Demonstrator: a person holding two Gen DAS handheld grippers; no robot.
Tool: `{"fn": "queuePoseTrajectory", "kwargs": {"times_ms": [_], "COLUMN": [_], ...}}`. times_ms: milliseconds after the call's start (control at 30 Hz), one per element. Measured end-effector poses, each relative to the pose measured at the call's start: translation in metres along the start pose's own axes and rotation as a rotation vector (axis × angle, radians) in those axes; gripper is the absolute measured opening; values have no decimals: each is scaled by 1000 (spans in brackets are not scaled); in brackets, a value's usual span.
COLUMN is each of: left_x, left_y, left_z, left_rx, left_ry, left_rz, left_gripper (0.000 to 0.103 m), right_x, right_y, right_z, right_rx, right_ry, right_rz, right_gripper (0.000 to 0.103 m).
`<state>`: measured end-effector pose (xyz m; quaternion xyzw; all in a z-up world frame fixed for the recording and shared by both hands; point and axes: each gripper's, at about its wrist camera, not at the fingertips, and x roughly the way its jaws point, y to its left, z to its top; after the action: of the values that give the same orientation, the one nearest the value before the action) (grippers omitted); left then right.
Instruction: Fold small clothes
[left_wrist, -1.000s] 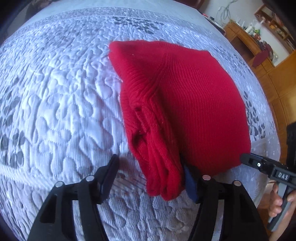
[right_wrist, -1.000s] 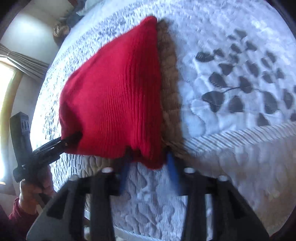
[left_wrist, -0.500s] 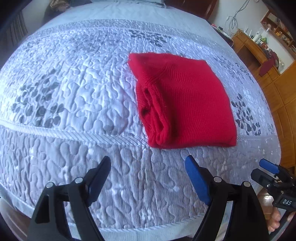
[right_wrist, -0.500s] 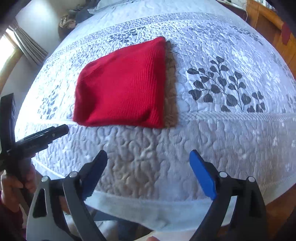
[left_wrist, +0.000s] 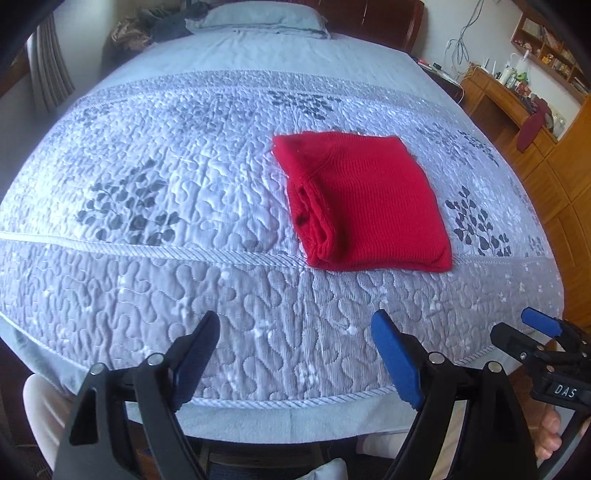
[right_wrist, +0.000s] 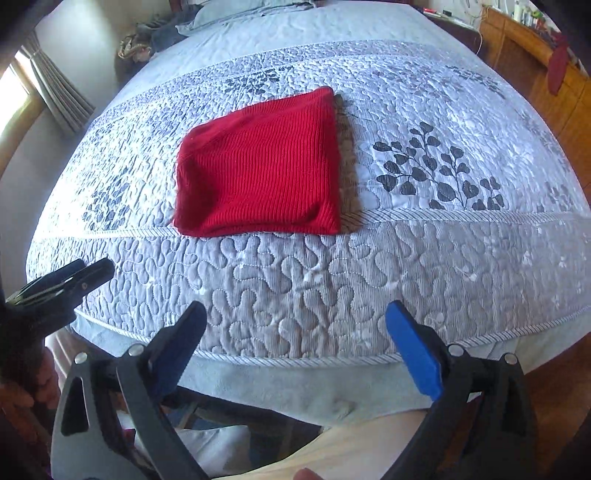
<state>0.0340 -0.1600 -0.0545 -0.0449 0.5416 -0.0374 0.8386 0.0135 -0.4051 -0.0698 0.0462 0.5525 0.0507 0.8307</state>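
quilt (left_wrist: 155, 266) bears folded red garment (left_wrist: 365, 199); left hand-held gripper (left_wrist: 295, 354) and right hand-held gripper (right_wrist: 295, 343) gape apart.

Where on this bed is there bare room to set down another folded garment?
Bare quilt lies left of the folded red garment, and between it and the bed's near edge. To its right, only a narrower leaf-printed patch. Nothing looks crowded.

My right tongs (right_wrist: 295, 350) gape wide over the bed's (right_wrist: 406, 258) near edge, gripping nothing. Ahead, the folded red knit (right_wrist: 258, 166) lies flat on the quilt, well apart. The left tongs (right_wrist: 70, 278) show at left.
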Motion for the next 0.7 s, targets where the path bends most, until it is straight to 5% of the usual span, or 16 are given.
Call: {"fn": "queuePoseTrajectory", "kwargs": {"times_ms": [700], "left_x": [-60], "left_y": [-22], "left_z": [-13], "left_rx": [70], "left_ry": [-129], "left_rz": [65], "left_gripper": [88], "right_x": [-40], "right_y": [16], "right_z": [-11], "right_rx": [3], "right_ry": [-70], "right_rz": [-47], "right_gripper": [99]}}
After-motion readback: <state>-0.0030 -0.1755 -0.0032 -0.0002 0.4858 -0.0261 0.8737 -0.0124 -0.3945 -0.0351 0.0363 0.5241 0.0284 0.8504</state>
